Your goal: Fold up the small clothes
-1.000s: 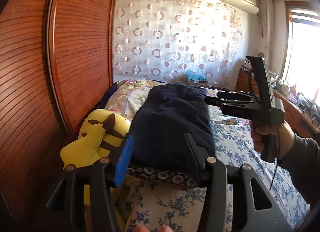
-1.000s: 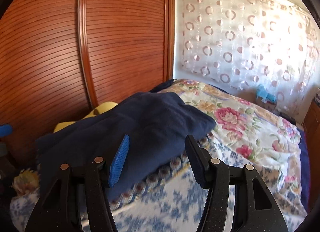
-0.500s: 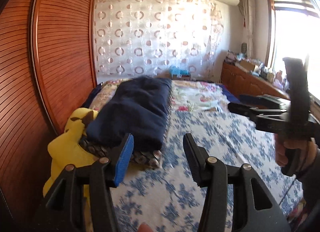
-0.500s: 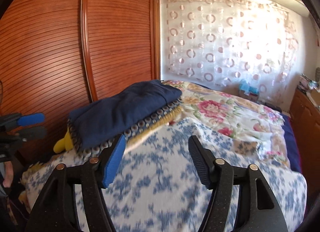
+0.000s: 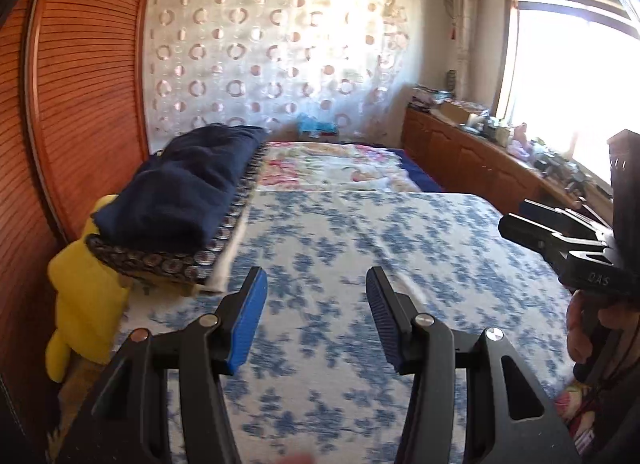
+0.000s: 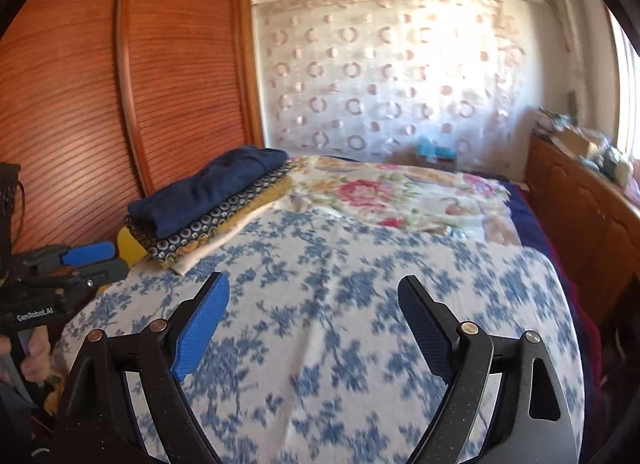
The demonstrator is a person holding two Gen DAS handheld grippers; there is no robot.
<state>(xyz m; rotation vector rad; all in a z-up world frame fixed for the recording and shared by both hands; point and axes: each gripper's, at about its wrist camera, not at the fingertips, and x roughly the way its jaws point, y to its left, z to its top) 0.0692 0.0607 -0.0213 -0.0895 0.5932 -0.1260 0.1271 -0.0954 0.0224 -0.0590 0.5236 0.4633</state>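
Looking along the left wrist view, the left gripper (image 5: 316,296) hangs above the blue-flowered bedspread (image 5: 400,248) with its blue-padded fingers (image 5: 250,324) spread wide and nothing between them. Ahead and to the left, against the slatted wooden wardrobe (image 5: 80,103), the folded navy garment (image 5: 188,187) lies on top of a stack, resting on a dark patterned cloth (image 5: 192,260). A yellow plush toy (image 5: 86,296) sits just beside the stack, pressed to the wardrobe. At the right edge, the right gripper (image 5: 516,219) shows side-on, gripped by a hand (image 5: 592,328); from this angle its opening is hard to judge.

In the right wrist view, the right gripper (image 6: 312,304) is also wide apart and empty, hovering over the bedspread (image 6: 360,284). The navy garment (image 6: 216,183) crowns the stack at the left side of the bed, with the patterned cloth (image 6: 208,223) and what may be 2 paler layers beneath. A floral quilt (image 6: 400,199) lies beyond. The left gripper (image 6: 100,258) appears at the left edge.
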